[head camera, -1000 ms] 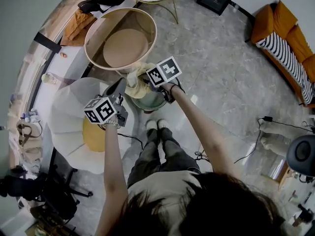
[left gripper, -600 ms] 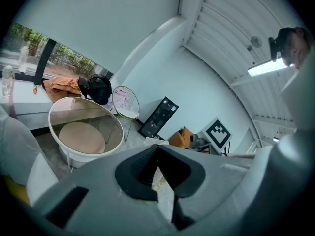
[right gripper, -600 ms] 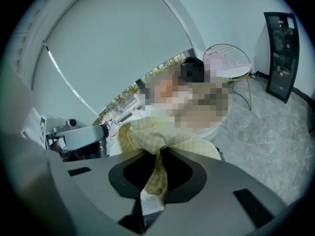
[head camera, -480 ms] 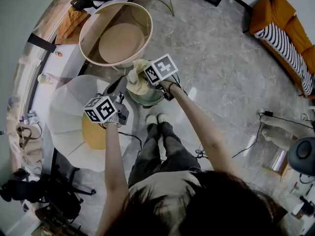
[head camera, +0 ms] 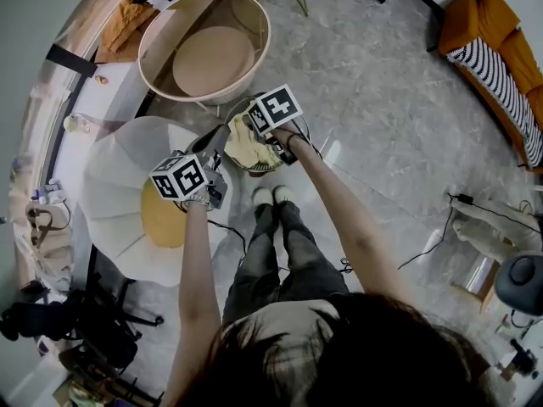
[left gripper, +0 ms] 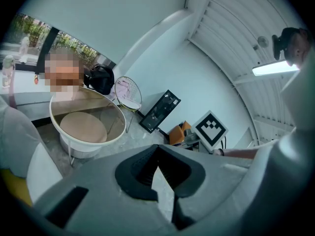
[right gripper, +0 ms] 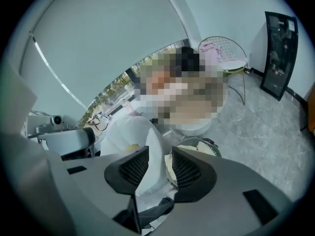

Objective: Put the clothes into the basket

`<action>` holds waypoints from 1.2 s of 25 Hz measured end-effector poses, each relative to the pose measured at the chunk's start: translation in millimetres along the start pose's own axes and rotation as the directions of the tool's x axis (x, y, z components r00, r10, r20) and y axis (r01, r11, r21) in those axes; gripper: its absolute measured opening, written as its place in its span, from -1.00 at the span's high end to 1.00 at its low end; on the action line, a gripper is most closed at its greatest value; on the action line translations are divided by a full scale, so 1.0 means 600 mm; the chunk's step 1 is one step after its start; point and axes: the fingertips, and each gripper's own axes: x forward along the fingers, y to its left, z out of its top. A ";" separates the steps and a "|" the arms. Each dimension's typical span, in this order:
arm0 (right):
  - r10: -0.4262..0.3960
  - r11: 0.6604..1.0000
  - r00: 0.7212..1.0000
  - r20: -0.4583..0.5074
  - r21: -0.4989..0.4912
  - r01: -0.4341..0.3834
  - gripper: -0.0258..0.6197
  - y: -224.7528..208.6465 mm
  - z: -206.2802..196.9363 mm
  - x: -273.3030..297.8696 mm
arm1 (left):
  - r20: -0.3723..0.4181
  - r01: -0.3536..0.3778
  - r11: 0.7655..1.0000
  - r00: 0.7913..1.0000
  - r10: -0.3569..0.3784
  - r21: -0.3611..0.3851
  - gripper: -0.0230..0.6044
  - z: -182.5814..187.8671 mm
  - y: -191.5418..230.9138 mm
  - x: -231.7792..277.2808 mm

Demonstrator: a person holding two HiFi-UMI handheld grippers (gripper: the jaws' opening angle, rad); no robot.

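Head view: the yellow garment [head camera: 248,147] has come down into the basket [head camera: 265,170], with the right tongs [head camera: 257,132] just above it.

Left gripper view: the left tongs [left gripper: 156,154] are together and empty.

Right gripper view: the right tongs are opening with nothing clamped between them, so the garment looks delivered.

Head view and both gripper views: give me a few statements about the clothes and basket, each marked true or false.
1. The yellow cloth lies in the basket. True.
2. The right gripper clamps the cloth. False: its jaws are opening, with the pads off the cloth.
3. The left gripper holds a cloth. False: its jaws are together on nothing.
4. An orange sofa stands at the room's edge. True.
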 end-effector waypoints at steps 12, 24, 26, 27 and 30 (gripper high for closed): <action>-0.005 0.996 1.000 0.009 0.084 0.004 0.52 -0.032 -0.043 0.017 | -0.095 -0.007 0.999 0.996 0.003 -0.035 0.89 -0.066 0.030 0.022; 0.009 0.989 0.998 0.068 0.147 -0.018 0.52 -0.028 -0.032 0.007 | -0.088 -0.007 0.999 0.996 0.004 -0.031 0.89 -0.058 0.027 0.020; 0.013 0.989 0.997 0.070 0.146 -0.023 0.52 -0.028 -0.030 0.004 | -0.084 -0.008 0.999 0.996 0.005 -0.033 0.89 -0.056 0.025 0.020; 0.014 0.989 0.997 0.070 0.145 -0.024 0.52 -0.027 -0.030 0.003 | -0.082 -0.009 0.999 0.997 0.006 -0.034 0.89 -0.055 0.025 0.019; 0.020 0.989 0.997 0.074 0.144 -0.031 0.53 -0.024 -0.027 0.001 | -0.078 -0.012 0.999 0.997 0.009 -0.034 0.89 -0.053 0.022 0.017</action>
